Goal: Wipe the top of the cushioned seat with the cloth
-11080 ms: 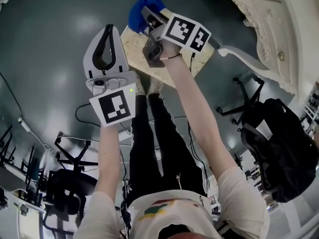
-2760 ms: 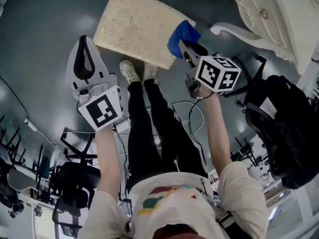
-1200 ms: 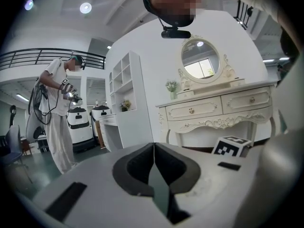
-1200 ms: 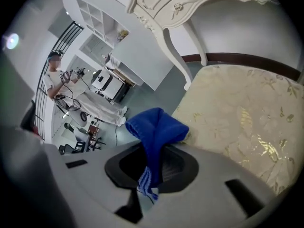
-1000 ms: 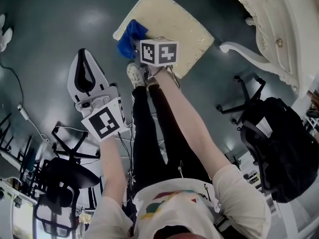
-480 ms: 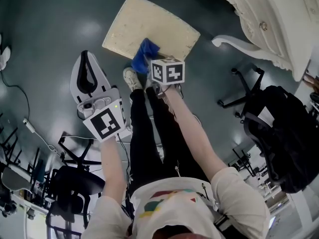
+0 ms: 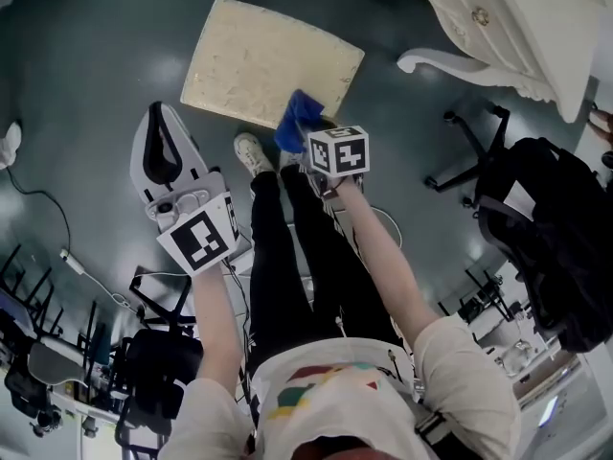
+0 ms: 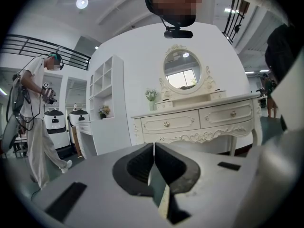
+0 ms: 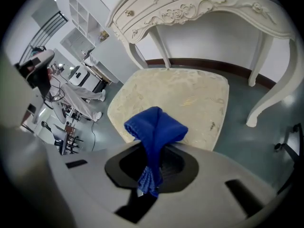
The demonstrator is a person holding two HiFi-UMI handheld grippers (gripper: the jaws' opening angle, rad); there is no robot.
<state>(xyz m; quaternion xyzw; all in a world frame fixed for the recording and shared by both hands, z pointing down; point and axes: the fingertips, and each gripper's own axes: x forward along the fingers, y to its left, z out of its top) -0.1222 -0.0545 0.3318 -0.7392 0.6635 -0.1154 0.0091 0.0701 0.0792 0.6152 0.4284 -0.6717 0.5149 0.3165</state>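
Observation:
The cream cushioned seat [image 7: 268, 65] stands on the dark floor ahead of the person's feet; the right gripper view shows its patterned top [image 9: 175, 101] under the dressing table. My right gripper [image 7: 305, 134] is shut on the blue cloth [image 7: 295, 123], held at the seat's near right edge. In the right gripper view the cloth [image 9: 154, 132] bunches out of my right gripper [image 9: 153, 172] above the seat's front. My left gripper [image 7: 163, 140] hangs left of the seat, off it. Its jaws [image 8: 154, 167] are shut with nothing between them.
A white ornate dressing table [image 7: 517, 27] stands at the upper right, its curved leg [image 9: 270, 96] beside the seat. A black backpack [image 7: 556, 238] and office chairs [image 7: 144, 362] lie around the person. Another person [image 8: 33, 122] walks at the left.
Over the last second my right gripper has carried the cloth from the seat's left corner across its near side to the near right edge. The left gripper has stayed put.

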